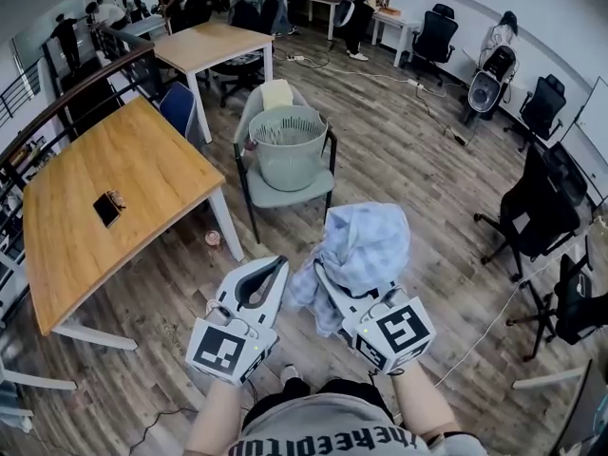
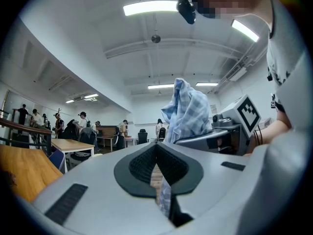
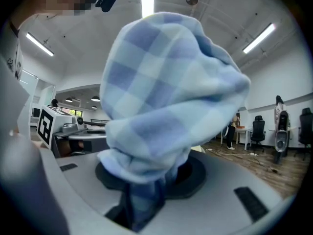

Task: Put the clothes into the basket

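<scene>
1. There's the cloth (image 1: 366,245), pinched in the right gripper (image 1: 330,278) fingers (image 3: 220,180), held up front; left gripper (image 1: 275,269) fingers (image 2: 98,180) pressed together, empty.
2. Soft, light, floppy: hold the bunch, tails dangle.
3. The basket (image 1: 288,164) sits on the chair (image 1: 285,196), well apart.

Grey T-shirt (image 1: 285,427), black lettering (image 1: 328,442) at six o'clock.
Pale grey left gripper (image 1: 281,261) and right gripper (image 1: 321,272), black-and-white marker cubes (image 1: 226,348).
</scene>
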Demonstrator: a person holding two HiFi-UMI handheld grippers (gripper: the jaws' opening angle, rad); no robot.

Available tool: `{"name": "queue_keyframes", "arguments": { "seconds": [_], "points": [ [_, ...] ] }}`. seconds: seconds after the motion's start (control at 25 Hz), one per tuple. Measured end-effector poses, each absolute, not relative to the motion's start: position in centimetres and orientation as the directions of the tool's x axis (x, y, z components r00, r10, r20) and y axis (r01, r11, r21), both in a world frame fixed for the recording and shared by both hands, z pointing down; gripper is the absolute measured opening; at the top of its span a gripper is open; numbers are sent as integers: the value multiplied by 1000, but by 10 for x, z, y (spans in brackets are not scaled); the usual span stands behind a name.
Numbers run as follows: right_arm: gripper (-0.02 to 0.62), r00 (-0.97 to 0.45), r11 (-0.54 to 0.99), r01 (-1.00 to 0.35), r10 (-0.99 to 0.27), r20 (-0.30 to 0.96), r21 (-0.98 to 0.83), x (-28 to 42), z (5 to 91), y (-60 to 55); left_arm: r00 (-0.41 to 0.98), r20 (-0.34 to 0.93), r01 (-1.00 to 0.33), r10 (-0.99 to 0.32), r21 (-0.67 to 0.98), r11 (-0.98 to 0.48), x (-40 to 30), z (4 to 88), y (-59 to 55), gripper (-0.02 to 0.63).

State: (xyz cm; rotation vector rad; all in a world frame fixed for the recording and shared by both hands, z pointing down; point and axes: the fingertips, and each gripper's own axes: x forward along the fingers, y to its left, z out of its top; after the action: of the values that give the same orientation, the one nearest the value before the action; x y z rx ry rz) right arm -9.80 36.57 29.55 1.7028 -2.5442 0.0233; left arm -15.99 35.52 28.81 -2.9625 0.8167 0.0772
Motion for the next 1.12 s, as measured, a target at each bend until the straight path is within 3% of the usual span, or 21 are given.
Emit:
{"name": "queue_keyframes", "arguments": {
  "seconds": [0.44,1.12],
  "points": [
    [161,-353,351,-935,-934,52,-51,-89,296,336,873,-51,-487,-485,-41,-873,-155,297,315,14],
    [160,-428,429,-903,-900,88,-9,-6,298,218,831,-56,-556,-554,-37,-830,-72,290,207,14]
  ]
}}
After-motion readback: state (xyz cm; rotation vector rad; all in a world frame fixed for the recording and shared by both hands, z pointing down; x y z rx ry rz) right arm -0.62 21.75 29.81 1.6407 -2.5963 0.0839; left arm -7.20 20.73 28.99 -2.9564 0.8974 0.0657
